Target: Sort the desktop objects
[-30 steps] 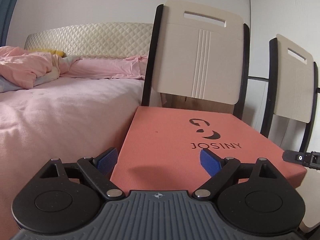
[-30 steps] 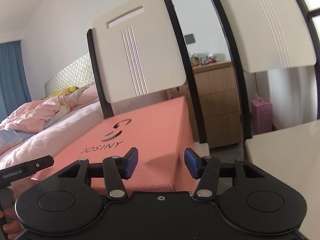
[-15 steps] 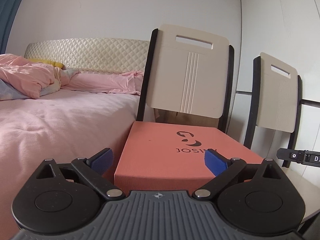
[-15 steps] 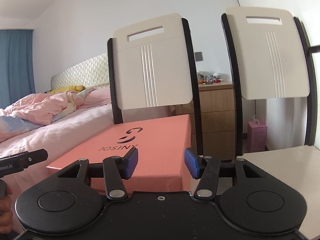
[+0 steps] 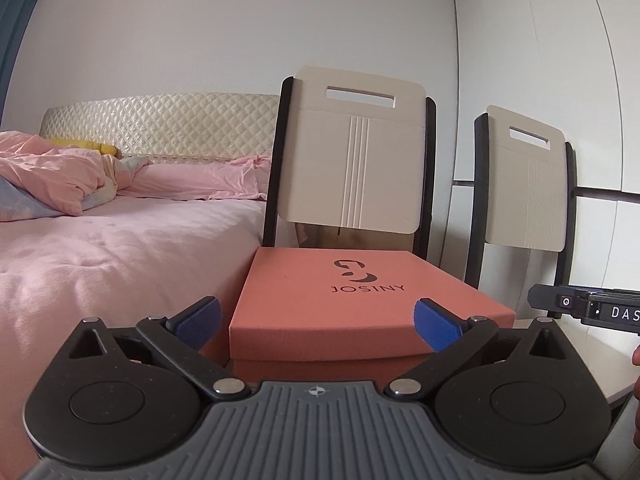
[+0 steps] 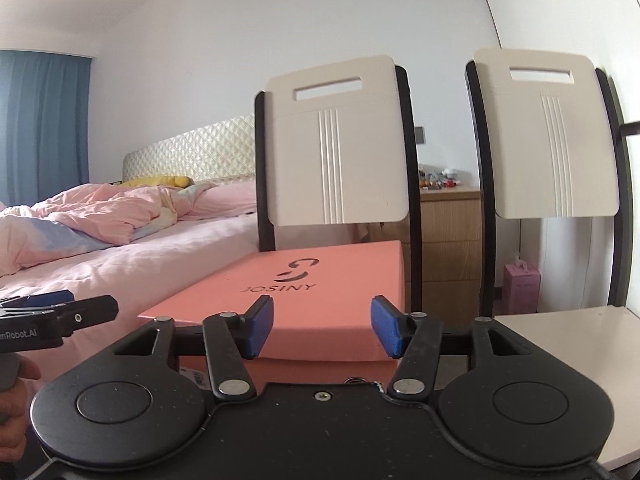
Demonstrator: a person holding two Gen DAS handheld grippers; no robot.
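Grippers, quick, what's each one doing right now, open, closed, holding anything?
Left gripper: open wide, jaws just opening, holding nothing; the pink box lies beyond.
Right gripper: open, jaws just opening, holding nothing.

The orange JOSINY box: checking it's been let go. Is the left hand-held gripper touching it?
Apart. The left wrist view shows the left hand-held gripper wide open, short of the orange JOSINY box.

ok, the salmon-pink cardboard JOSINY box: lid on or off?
On. The salmon-pink cardboard JOSINY box has its lid seated flat over the base, with the lid's lower edge overlapping it in both wrist views. Contents hidden.
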